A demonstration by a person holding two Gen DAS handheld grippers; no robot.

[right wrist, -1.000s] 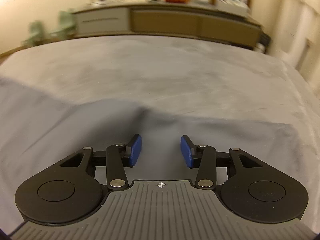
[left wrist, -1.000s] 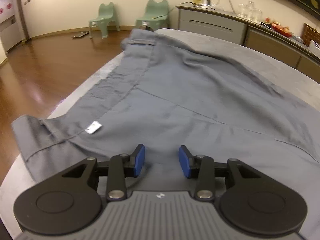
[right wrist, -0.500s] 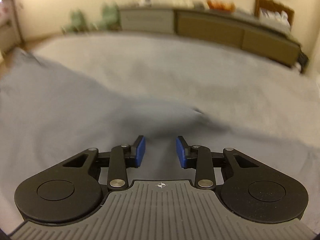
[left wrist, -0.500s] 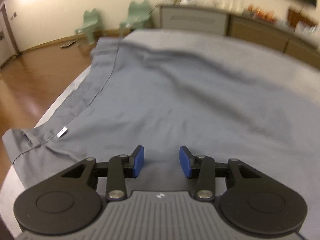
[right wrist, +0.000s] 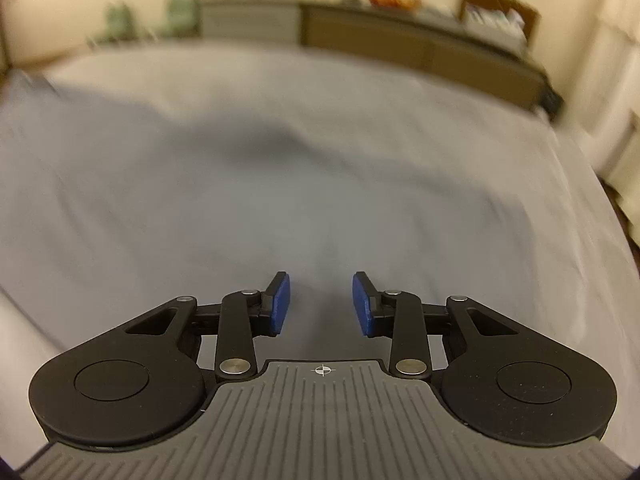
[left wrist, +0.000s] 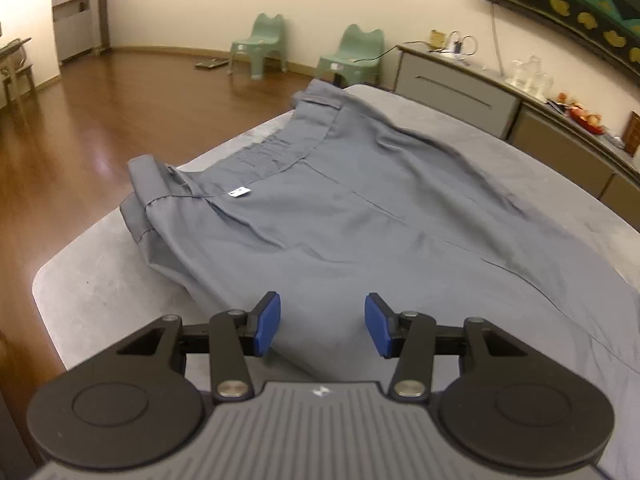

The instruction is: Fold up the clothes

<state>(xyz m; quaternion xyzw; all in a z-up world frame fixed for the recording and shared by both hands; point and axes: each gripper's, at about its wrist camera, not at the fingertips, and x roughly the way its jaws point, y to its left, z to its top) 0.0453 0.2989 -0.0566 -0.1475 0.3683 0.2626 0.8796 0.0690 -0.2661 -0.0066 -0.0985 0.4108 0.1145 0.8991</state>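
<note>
Matt grey woven cloth trousers (left wrist: 360, 216) with stitched seams lie on a matt grey fabric-covered table (left wrist: 96, 280), beside a glossy wooden floor (left wrist: 80, 128) and smooth green plastic chairs (left wrist: 262, 46).

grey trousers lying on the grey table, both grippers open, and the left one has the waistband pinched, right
Not quite: the left gripper grips nothing. In the left wrist view its jaws stand open over the grey trousers on the table. The right gripper is open too.

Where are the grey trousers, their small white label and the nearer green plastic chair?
grey trousers (left wrist: 360, 208): left wrist view, middle of cloth.
small white label (left wrist: 239, 192): left wrist view, its centre.
nearer green plastic chair (left wrist: 356, 56): left wrist view, backrest.
</note>
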